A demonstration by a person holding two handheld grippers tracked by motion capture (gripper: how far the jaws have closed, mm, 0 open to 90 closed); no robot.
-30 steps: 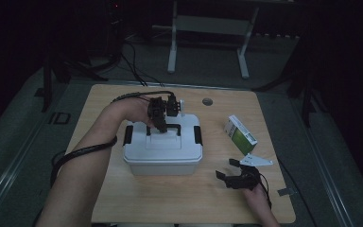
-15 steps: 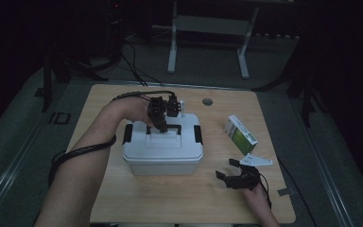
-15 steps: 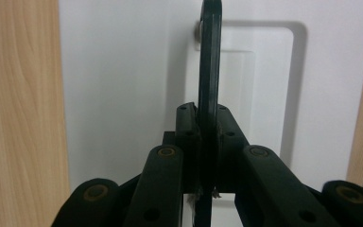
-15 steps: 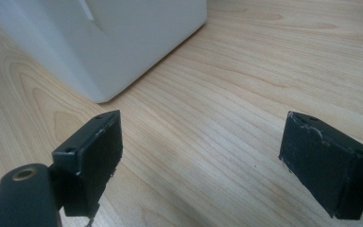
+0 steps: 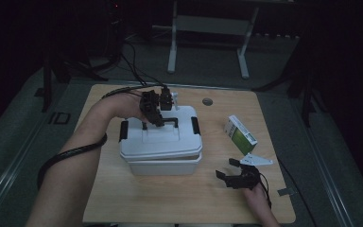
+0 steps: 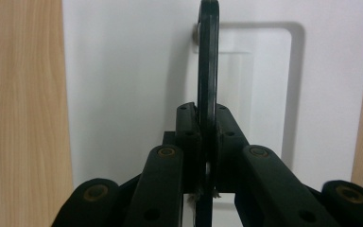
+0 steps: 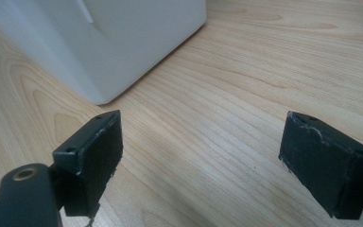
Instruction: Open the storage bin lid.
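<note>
Bench (image 7: pixel 246 94): light wood, visible grain, smooth matt finish. Box (image 5: pixel 163 151): white plastic, smooth, slight sheen. Box handle (image 6: pixel 208 71): black plastic, glossy. Fingers (image 7: pixel 94 156): black matt plastic, edges scuffed. Carton (image 5: pixel 240 135): green-and-white printed card.

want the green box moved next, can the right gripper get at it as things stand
Probably yes: the right gripper is open and holds nothing, and bare table lies between it and the green box.
</note>
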